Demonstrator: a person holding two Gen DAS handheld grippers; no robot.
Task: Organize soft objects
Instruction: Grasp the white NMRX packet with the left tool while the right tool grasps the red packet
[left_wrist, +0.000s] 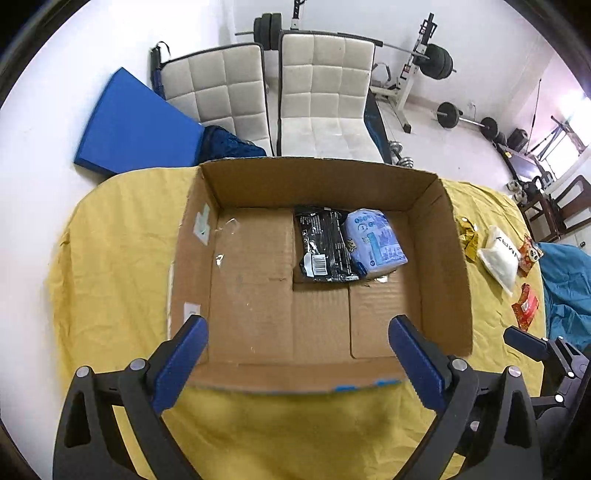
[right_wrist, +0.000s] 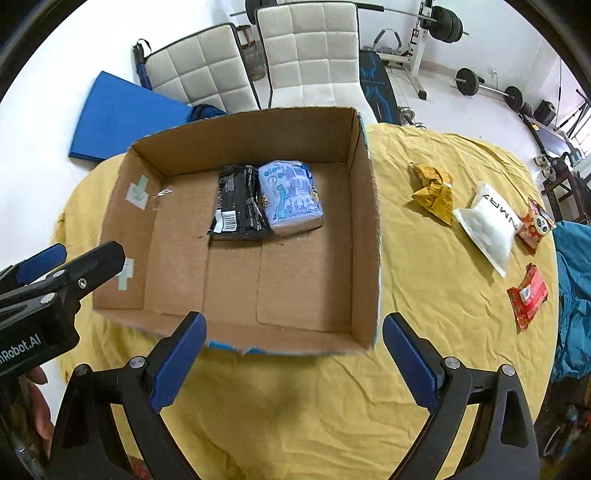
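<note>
— Both claws are seen spread wide with nothing between the blue pads: the left claw (left_wrist: 298, 334) is held over the near edge of the cardboard box (left_wrist: 439, 236), and the right claw (right_wrist: 294, 332) is held just before the box's near right corner.

— Where are the soft objects found?

— 2 are lying inside the box, toward its far wall: a black packet (right_wrist: 238, 203) and a light blue pack (right_wrist: 290, 195), pressed side by side and touching. 4 more are left on the yellow cloth (right_wrist: 424, 277) covering the desk, to the right of the box and well apart from it: a crumpled yellow packet (right_wrist: 434, 192), a white pouch (right_wrist: 487, 225), a red panda-printed packet (right_wrist: 535, 225) just beside the pouch, and a red wrapper (right_wrist: 526, 295) nearer the front.

— And beyond the desk?

— 2 white padded chairs (left_wrist: 325, 92) are set behind the box, a blue mat (left_wrist: 136, 125) is propped at the left, and barbell weights (left_wrist: 439, 61) are seen at the back.
</note>
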